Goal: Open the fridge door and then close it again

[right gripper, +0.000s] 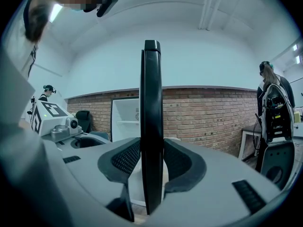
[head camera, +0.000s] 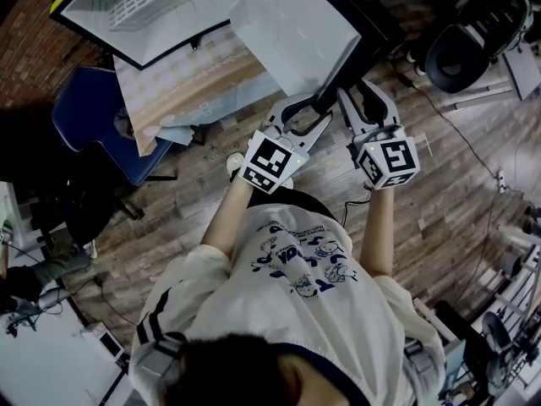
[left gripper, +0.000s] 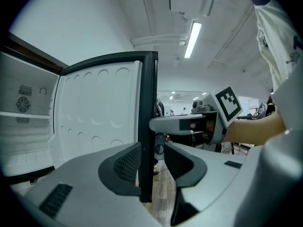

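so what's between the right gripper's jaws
The black edge of the fridge door stands upright between the pads of the right gripper, both close against it; the right gripper view shows this.

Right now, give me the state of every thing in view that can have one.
fridge door: open, swung well away from the cabinet.
fridge: open, white inside showing.
left gripper: open, jaws straddle the door's edge, with a gap at one pad.
right gripper: shut on the fridge door's edge.
ceiling light: on.
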The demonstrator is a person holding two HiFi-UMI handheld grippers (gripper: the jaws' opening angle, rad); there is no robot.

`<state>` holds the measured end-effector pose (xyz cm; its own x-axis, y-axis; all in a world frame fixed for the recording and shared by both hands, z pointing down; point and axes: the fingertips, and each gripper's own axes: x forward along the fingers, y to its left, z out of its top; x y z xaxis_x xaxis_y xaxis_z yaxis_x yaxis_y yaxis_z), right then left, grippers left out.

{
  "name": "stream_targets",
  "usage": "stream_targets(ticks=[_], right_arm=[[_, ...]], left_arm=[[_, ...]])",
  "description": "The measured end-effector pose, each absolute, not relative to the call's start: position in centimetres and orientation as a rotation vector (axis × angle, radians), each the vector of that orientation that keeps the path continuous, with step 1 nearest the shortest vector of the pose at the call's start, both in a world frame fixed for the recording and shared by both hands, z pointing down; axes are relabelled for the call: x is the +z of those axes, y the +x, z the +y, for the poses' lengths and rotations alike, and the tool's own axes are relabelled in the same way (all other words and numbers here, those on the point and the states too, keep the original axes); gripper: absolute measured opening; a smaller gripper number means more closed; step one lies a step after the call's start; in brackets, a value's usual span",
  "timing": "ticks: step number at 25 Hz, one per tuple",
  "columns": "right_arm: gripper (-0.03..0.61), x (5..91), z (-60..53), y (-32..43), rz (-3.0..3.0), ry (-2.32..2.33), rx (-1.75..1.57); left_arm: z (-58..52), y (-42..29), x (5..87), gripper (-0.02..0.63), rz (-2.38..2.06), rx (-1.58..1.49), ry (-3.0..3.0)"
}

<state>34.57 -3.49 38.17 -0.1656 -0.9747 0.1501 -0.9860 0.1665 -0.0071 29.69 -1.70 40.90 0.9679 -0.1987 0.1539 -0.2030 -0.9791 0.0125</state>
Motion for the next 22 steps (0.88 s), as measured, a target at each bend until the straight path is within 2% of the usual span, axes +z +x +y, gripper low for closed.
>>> stream_targets(ticks=[14,22], right_arm=[[0.155,38.8,-2.2,26.7,-2.487,1.685,0.158],[0.176,39.1,-2.9,21.3,-2.622,1.525,0.142]], left_arm=[[-1.6,23.7,41.3,0.149,-0.501,0.229,3.045],[-2.4,18.0,41.5,0.149,-0.689,0.212,2.970]])
